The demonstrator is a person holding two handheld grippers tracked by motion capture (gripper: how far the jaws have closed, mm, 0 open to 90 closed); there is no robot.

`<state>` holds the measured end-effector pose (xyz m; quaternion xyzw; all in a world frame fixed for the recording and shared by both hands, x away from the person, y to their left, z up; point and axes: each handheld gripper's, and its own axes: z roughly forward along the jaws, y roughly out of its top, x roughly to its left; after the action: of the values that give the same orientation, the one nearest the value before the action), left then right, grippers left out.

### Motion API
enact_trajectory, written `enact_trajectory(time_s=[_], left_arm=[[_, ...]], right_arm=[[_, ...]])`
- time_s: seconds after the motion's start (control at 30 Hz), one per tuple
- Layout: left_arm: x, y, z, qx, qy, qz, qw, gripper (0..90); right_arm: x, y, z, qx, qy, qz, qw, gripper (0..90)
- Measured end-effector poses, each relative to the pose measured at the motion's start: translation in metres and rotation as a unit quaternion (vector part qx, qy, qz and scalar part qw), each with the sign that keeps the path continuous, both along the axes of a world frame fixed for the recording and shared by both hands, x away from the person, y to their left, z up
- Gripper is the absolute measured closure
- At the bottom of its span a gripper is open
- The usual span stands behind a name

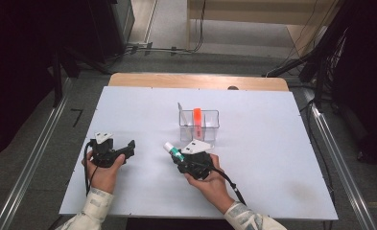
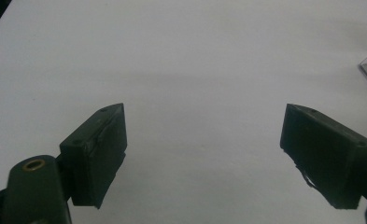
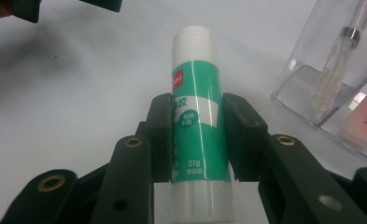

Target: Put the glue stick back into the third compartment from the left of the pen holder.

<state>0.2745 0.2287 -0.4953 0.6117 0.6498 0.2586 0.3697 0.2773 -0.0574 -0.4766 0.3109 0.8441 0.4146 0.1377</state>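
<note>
Even overhead light, dim surroundings
The flat white tabletop [image 1: 272,158] was bright, shadows stayed soft, and both gripper views looked slightly blurred.

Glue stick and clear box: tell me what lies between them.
Nothing: in the high view, bare white table separates the glue stick from the clear box.

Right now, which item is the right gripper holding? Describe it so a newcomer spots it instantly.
On the white table, look just in front of the clear plastic organizer near the middle. There the right gripper clamps a glue stick between its jaws. It is a white tube with a green label and white cap, unlike the orange item standing upright inside the organizer.
</note>
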Motion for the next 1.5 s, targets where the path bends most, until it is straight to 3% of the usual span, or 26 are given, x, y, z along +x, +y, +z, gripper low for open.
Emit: enact_trajectory(time_s=[0.37,0.97,1.17,1.33,1.5], left_arm=[[-0.001,-0.014,0.003,0.007,-0.006,-0.025,0.9996,19.5],[-0.005,-0.043,0.014,-0.015,-0.017,-0.079,0.9966,23.2],[-0.007,-0.051,0.019,-0.025,-0.022,-0.096,0.9948,23.2],[-0.009,-0.061,0.024,-0.036,-0.022,-0.12,0.992,23.2],[-0.009,-0.068,0.025,-0.034,-0.021,-0.13,0.9907,24.5]], right_arm=[[0.002,-0.008,0.008,0.004,-0.01,-0.005,0.9999,63.4],[0.005,-0.013,0.012,0.01,-0.015,-0.015,0.9997,63.4],[0.006,-0.013,0.012,0.011,-0.017,-0.017,0.9997,63.4],[0.007,-0.013,0.012,0.012,-0.02,-0.015,0.9996,63.4],[0.006,-0.012,0.014,0.014,-0.022,-0.014,0.9996,63.4]])
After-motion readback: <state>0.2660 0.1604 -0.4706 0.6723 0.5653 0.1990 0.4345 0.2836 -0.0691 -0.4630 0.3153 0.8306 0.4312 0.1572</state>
